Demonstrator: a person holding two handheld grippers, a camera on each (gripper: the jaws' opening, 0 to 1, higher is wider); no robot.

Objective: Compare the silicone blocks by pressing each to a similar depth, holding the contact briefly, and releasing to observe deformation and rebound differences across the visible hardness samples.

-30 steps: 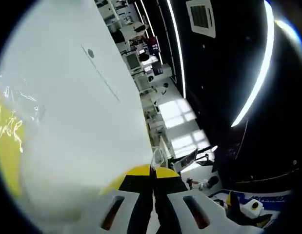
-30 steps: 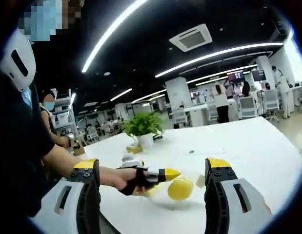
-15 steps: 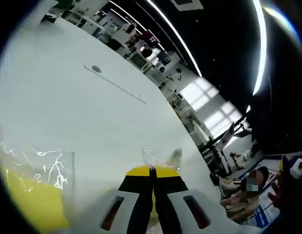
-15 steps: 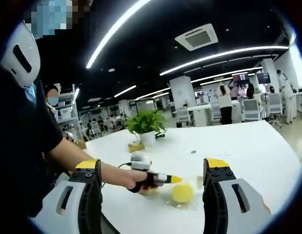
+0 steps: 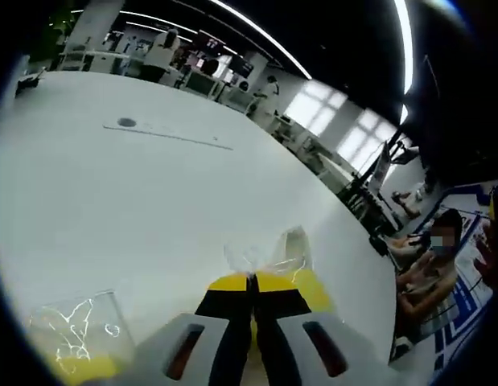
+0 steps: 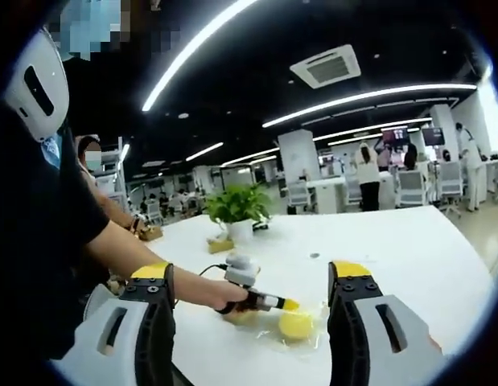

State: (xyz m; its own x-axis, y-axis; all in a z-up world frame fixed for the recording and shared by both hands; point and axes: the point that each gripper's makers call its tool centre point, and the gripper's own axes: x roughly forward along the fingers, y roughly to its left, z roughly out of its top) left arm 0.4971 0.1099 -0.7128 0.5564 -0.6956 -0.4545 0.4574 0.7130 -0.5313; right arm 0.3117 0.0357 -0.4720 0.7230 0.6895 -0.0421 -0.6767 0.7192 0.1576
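Lower now than half a second ago, the left hand-held gripper [image 5: 250, 283] is pressing its closed yellow tips onto a bagged yellow silicone block [image 5: 313, 288] on the white counter [image 5: 152, 193]; its jaws are sitting together with no gap; a second bagged block [image 5: 72, 354] is lying apart at lower left; in the right gripper view, that same gripper, held in the person's hand [image 6: 232, 301], is touching the round yellow block [image 6: 295, 325] in its clear wrap; the right hand-held gripper [image 6: 253, 297] is hanging wide open, gripping nothing; a potted plant [image 6: 236, 211] is standing farther back.
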